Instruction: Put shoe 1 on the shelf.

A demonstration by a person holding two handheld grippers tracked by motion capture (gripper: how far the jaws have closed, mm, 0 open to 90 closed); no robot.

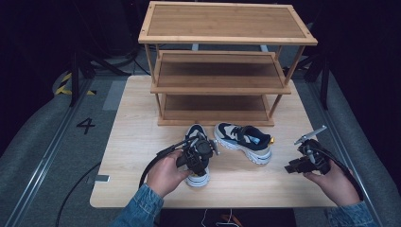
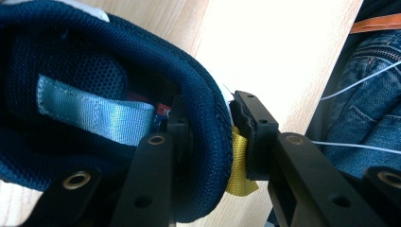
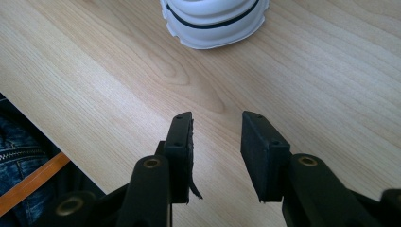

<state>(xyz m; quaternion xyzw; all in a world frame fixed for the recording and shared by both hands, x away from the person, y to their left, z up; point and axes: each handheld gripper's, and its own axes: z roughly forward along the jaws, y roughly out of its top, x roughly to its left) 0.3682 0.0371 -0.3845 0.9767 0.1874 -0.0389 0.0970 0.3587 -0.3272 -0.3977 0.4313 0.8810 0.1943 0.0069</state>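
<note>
Dark floor and cables are surrounding the light wood table [image 1: 142, 118], and the three-tier wooden shoe rack [image 1: 222, 66] is sitting at its far side, so I'm using that rack as my landmark. Two sneakers are lying just in front of the rack's bottom shelf. I'm working the near sneaker [image 1: 197, 156], the one left of centre of the rack and reaching back toward the table's front edge. My left gripper [image 1: 195, 158] is clamping the padded navy heel collar [image 2: 208, 142], one jaw inside the shoe and one outside, pressing on the yellow pull tab [image 2: 239, 165]. The other sneaker [image 1: 243, 141] is lying sideways in front of the rack's right half, close beside the first. My right gripper [image 1: 298, 165] is hanging out past the rack's right leg, near the table's right edge, jaws apart with nothing between them, just bare wood underneath. Plenty of open tabletop is sitting between that gripper and the shoes.
</note>
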